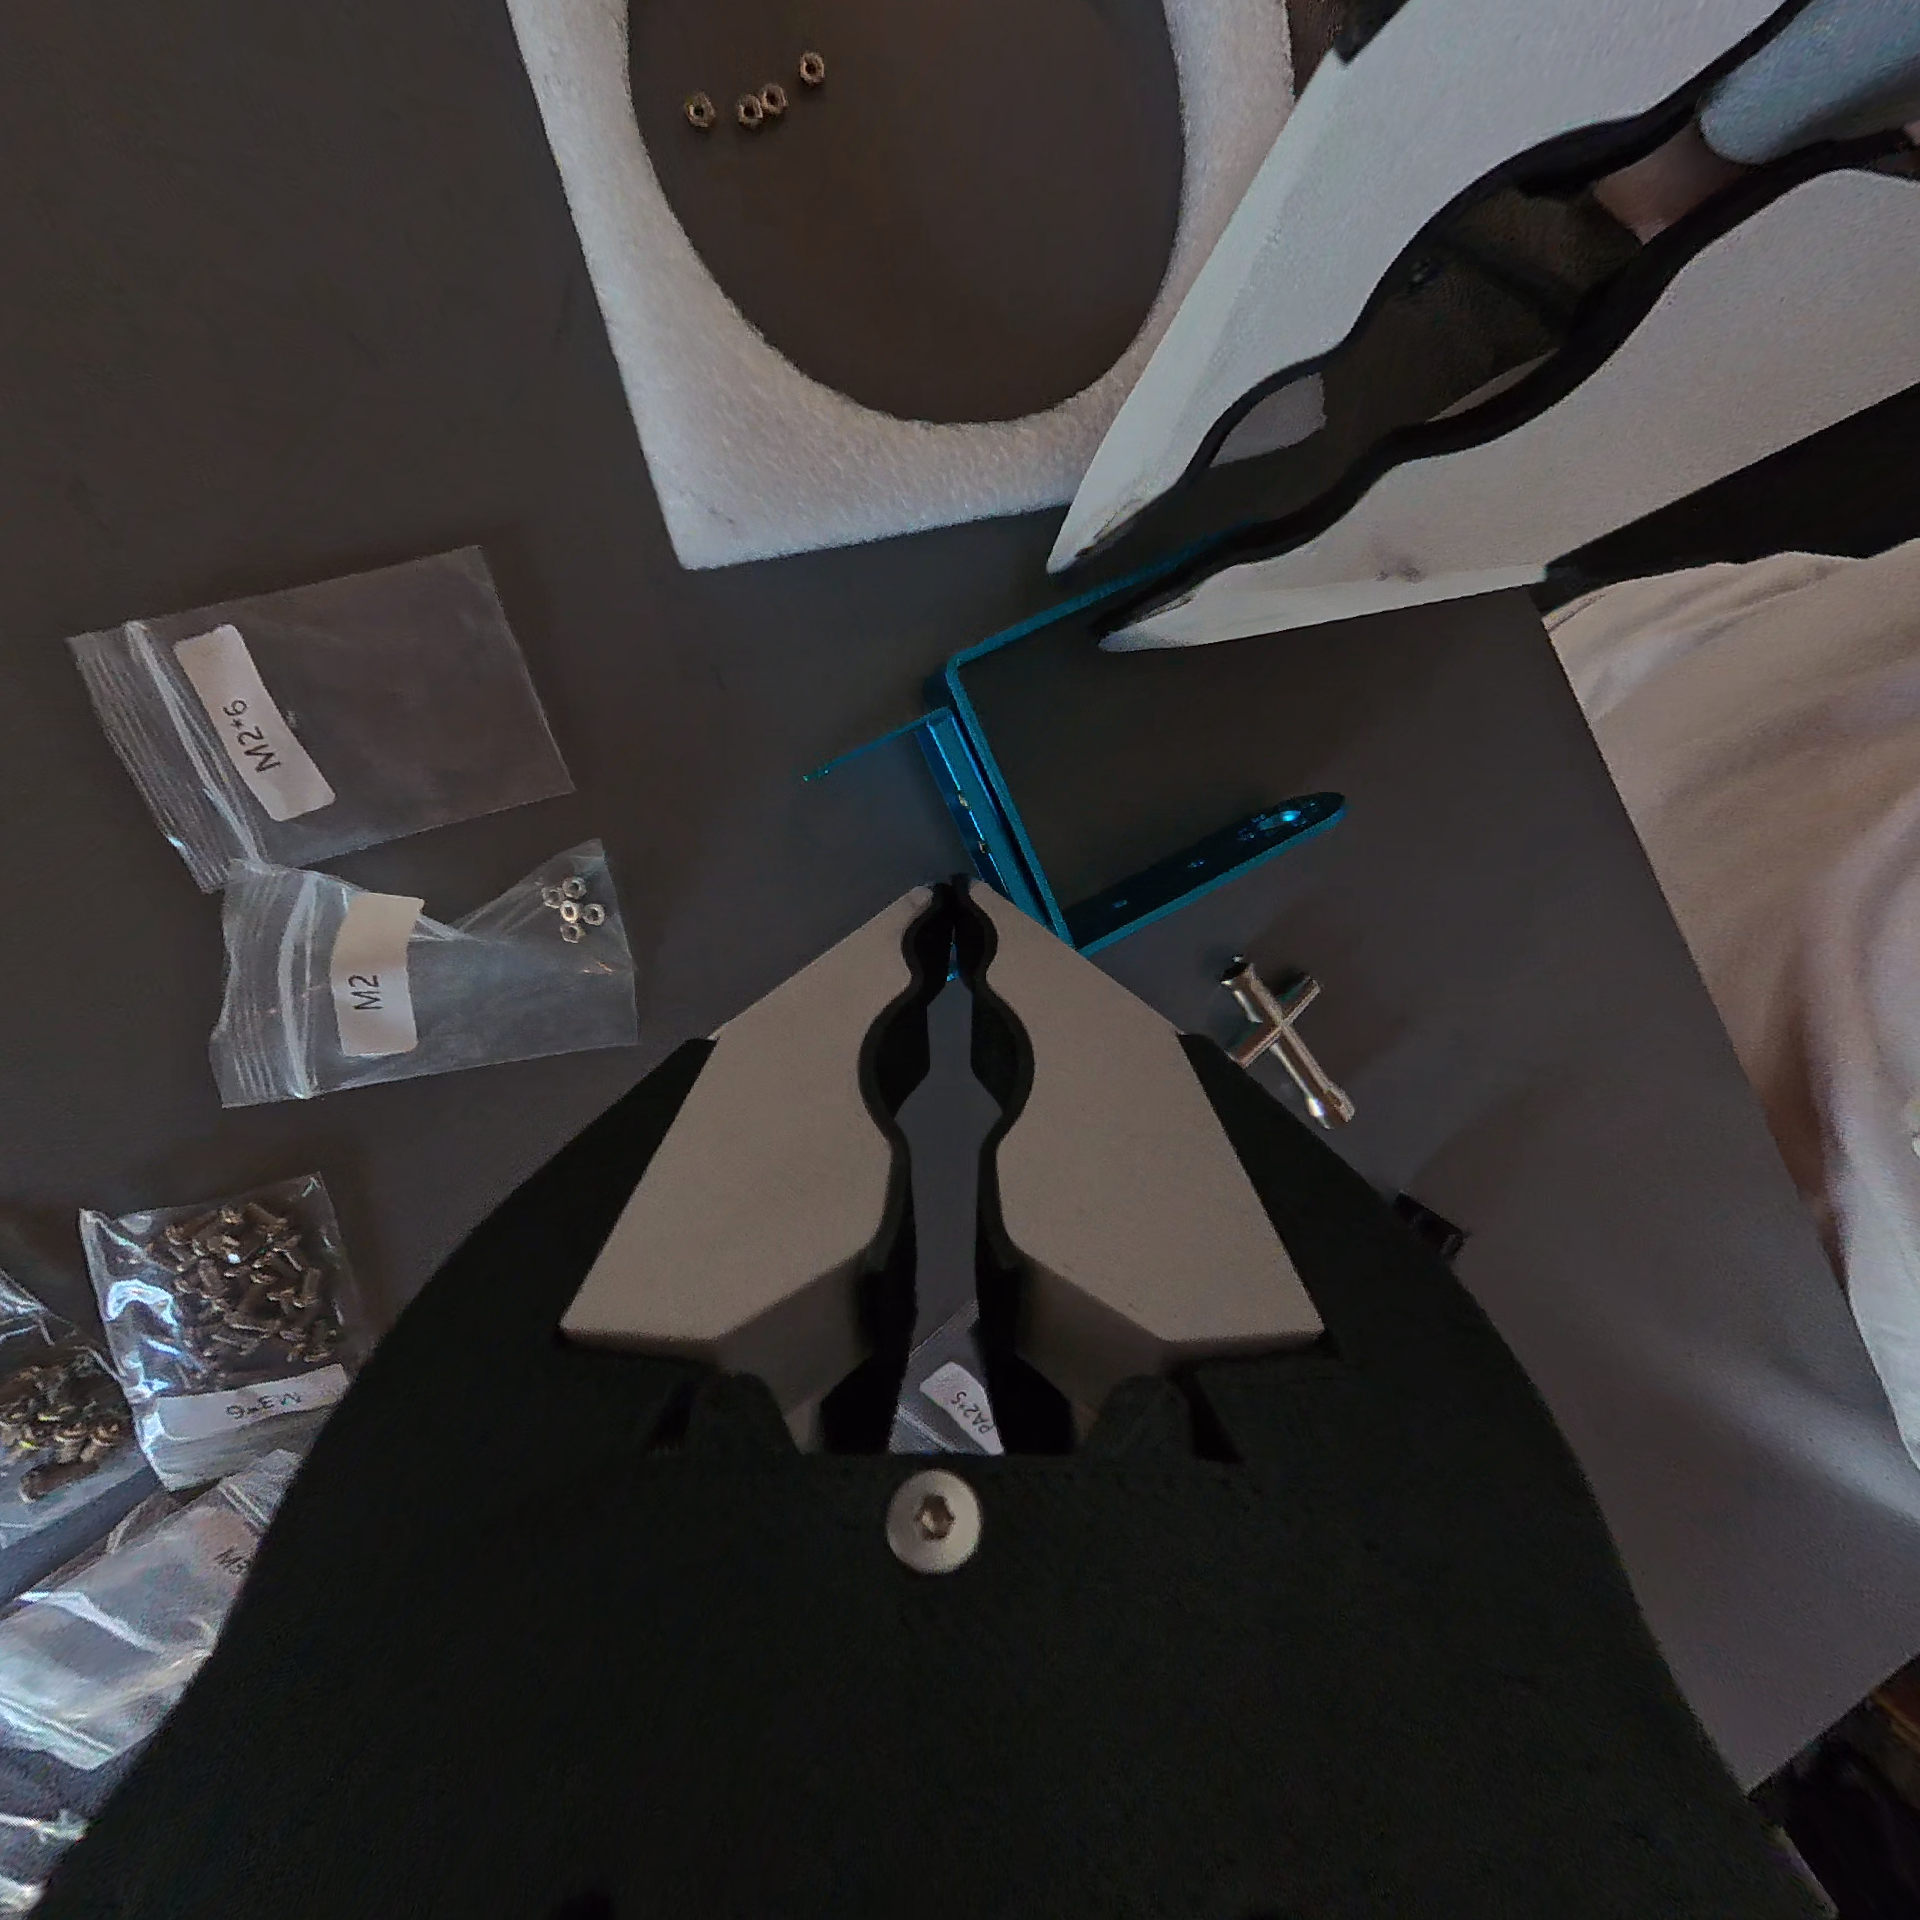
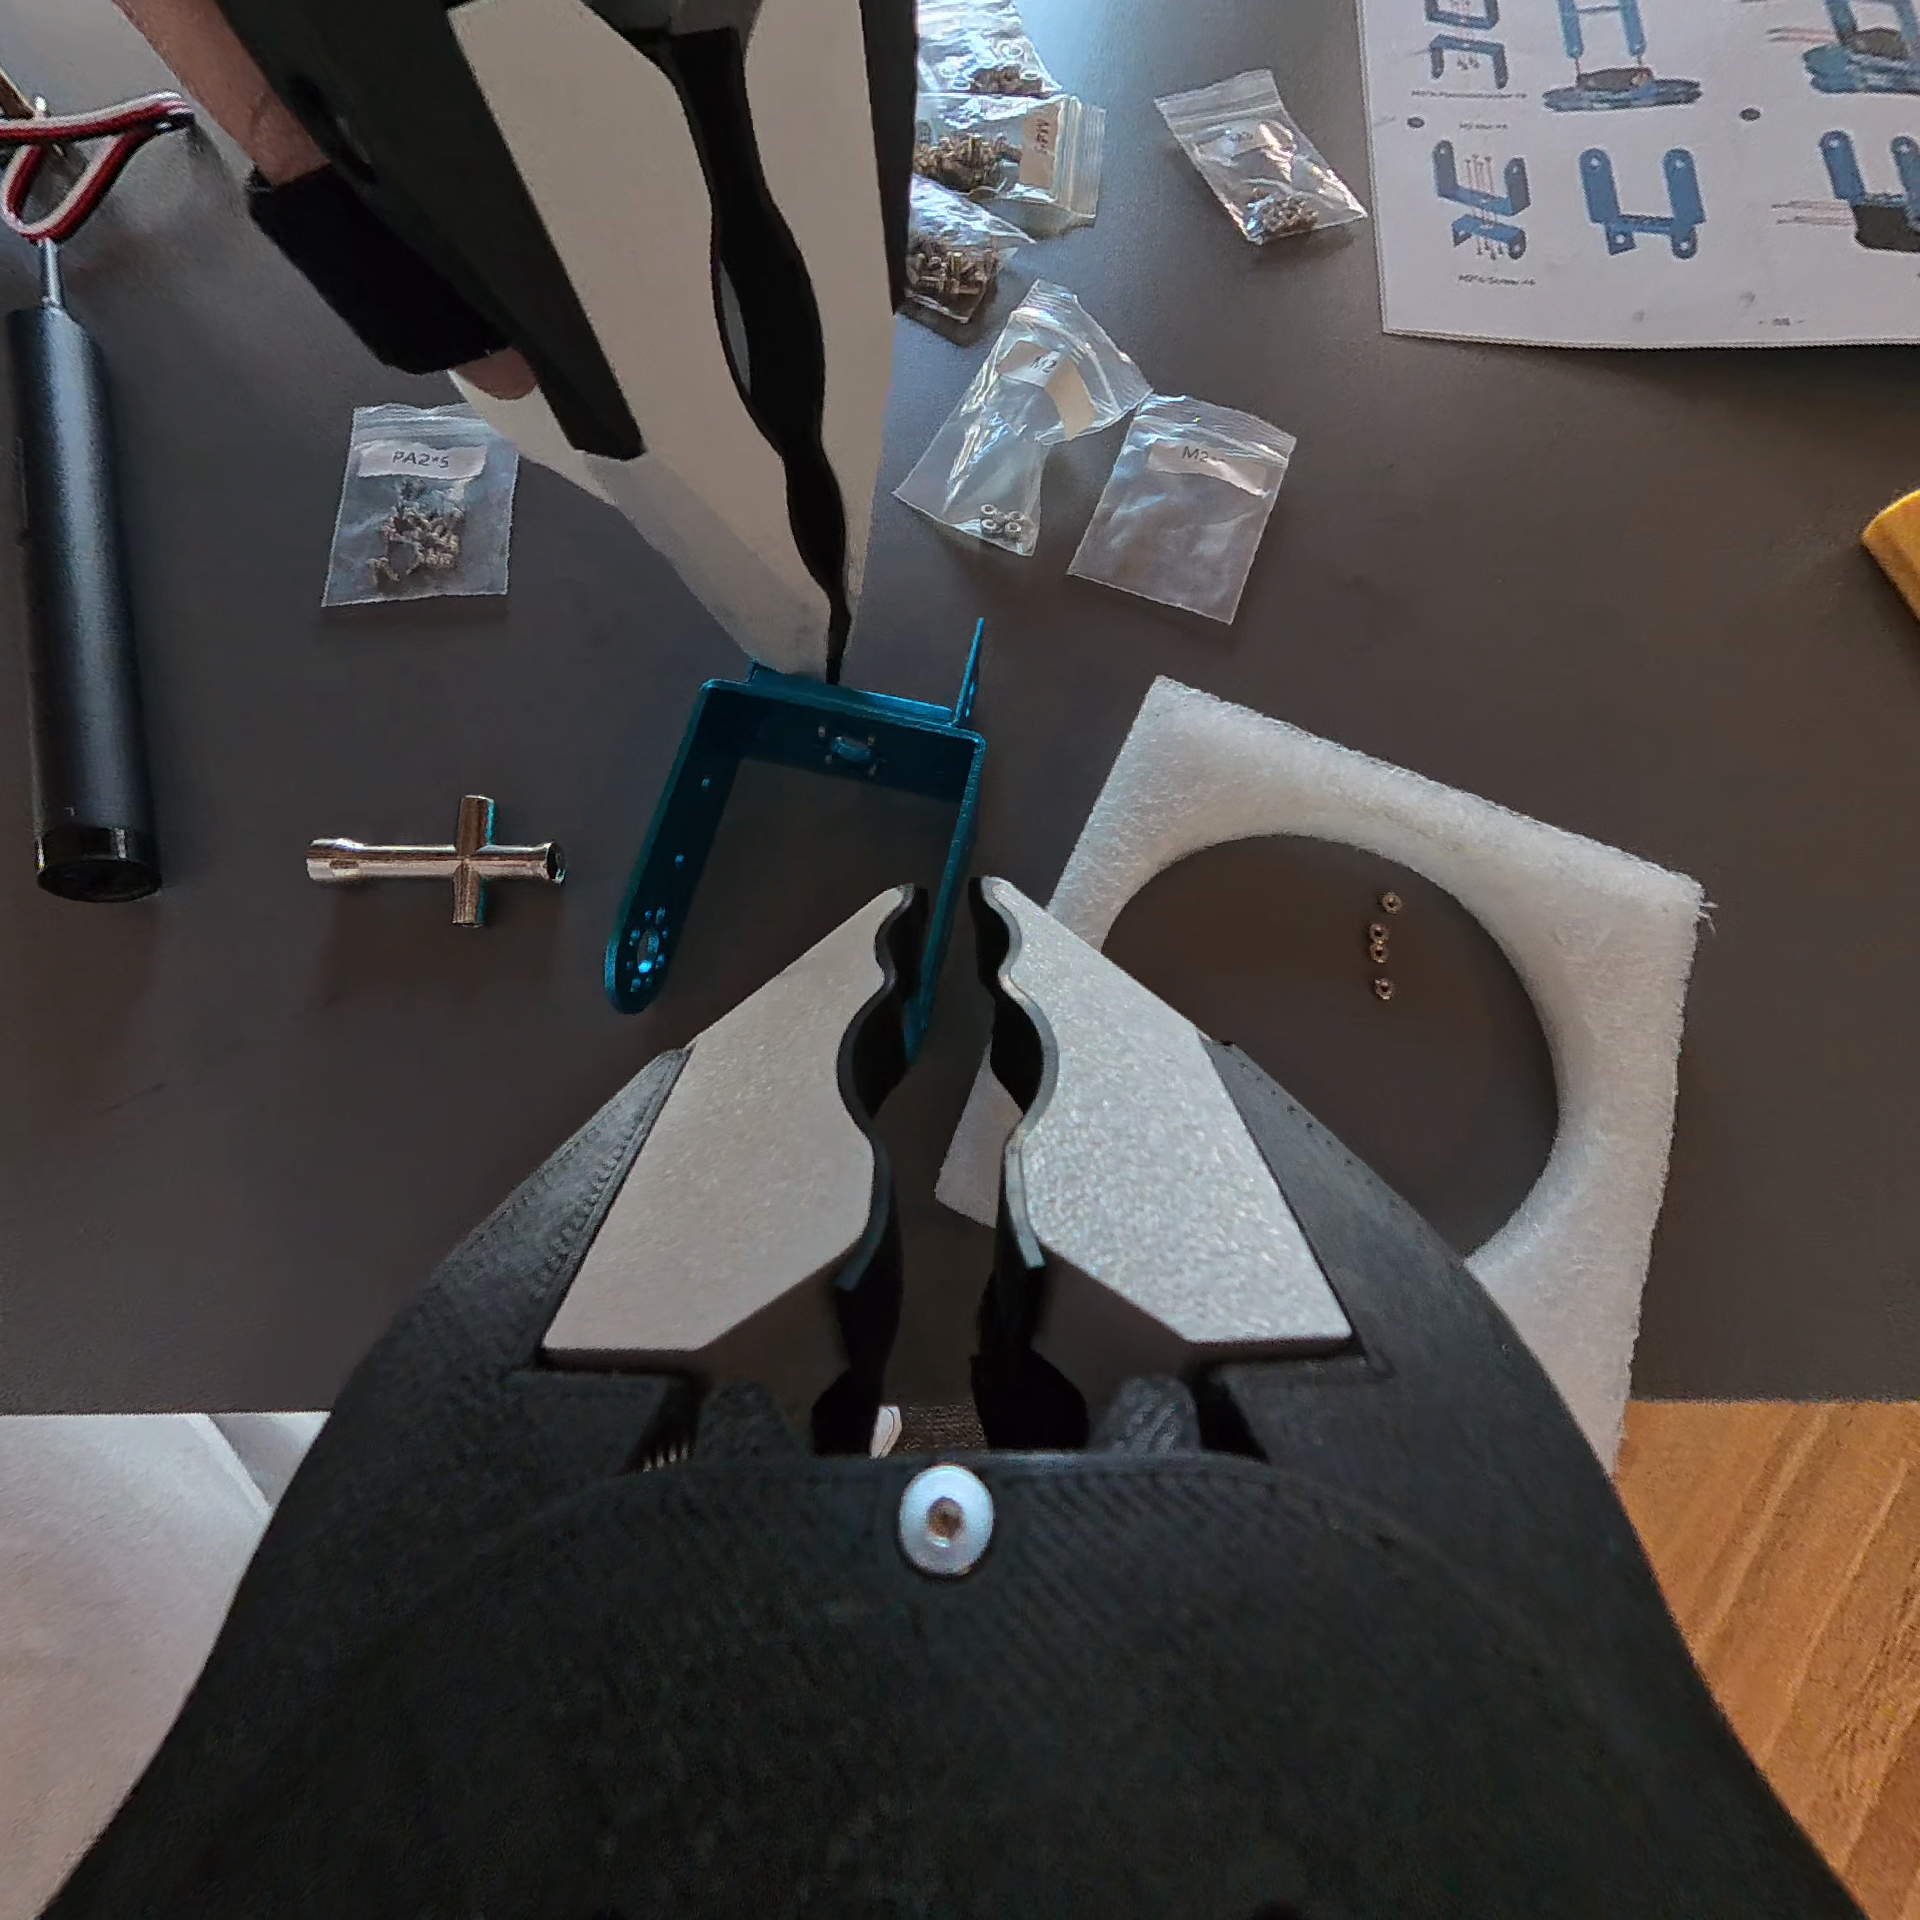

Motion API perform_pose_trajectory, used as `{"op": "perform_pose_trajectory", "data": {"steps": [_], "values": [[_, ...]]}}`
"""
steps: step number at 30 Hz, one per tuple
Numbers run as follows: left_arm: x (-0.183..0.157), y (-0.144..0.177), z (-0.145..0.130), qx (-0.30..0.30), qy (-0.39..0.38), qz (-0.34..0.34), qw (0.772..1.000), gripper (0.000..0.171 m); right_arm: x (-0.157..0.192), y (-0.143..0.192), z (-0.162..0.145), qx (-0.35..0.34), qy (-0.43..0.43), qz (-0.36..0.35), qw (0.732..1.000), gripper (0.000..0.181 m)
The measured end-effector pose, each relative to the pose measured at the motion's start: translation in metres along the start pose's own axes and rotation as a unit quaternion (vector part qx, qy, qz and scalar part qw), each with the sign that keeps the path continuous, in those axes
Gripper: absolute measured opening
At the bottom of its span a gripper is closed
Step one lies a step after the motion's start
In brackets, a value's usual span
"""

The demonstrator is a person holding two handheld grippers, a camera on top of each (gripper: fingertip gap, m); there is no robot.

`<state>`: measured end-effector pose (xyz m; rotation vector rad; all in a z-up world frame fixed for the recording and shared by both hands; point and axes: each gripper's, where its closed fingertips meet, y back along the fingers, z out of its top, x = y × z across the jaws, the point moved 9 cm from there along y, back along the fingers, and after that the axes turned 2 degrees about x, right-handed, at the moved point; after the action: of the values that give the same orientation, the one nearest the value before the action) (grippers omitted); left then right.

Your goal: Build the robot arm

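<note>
1. Gripping blue bracket [image 2: 831, 748] from both ends: left gripper [image 1: 958, 885] pinched shut on its base edge, right gripper [image 2: 943, 888] clamped narrowly on one upright arm.
2. Seen only from right: dark screwdriver [image 2: 78, 582], printed sheet [image 2: 1652, 166].
3. Shared: cross wrench [image 1: 1286, 1037], foam frame [image 1: 883, 457], screw bags [image 1: 322, 717].
4. Resting on grey table [image 2: 260, 1143]; wood floor [image 2: 1766, 1610] beyond.

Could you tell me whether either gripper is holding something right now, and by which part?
Both hold the blue U-shaped bracket: the left gripper pinches its cross-piece edge, and the right gripper straddles one side arm near its end.
</note>
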<state>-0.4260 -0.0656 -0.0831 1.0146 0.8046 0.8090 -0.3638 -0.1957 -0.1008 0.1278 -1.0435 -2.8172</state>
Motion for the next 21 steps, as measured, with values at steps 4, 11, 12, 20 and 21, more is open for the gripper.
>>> {"op": "perform_pose_trajectory", "data": {"steps": [4, 11, 12, 20, 21], "values": [[-0.006, -0.001, -0.002, 0.004, 0.012, -0.008, 1.0, 0.0, -0.001, -0.002, 0.002, 0.001, 0.015, 0.009, 1.0, 0.006], [-0.009, -0.002, -0.002, -0.008, 0.033, -0.014, 0.999, 0.0, -0.003, -0.006, 0.004, 0.002, 0.037, 0.019, 0.999, 0.008], [-0.008, -0.001, -0.002, -0.012, 0.037, -0.015, 0.999, 0.0, -0.003, -0.006, 0.004, 0.002, 0.038, 0.02, 0.999, 0.009], [0.005, -0.001, 0.0, -0.034, 0.05, -0.02, 0.998, 0.0, 0.0, 0.003, 0.006, -0.035, 0.058, 0.024, 0.997, 0.025], [0.005, -0.002, 0.0, -0.036, 0.048, -0.02, 0.998, 0.0, 0.001, 0.007, 0.007, -0.049, 0.06, 0.03, 0.997, 0.026]]}}
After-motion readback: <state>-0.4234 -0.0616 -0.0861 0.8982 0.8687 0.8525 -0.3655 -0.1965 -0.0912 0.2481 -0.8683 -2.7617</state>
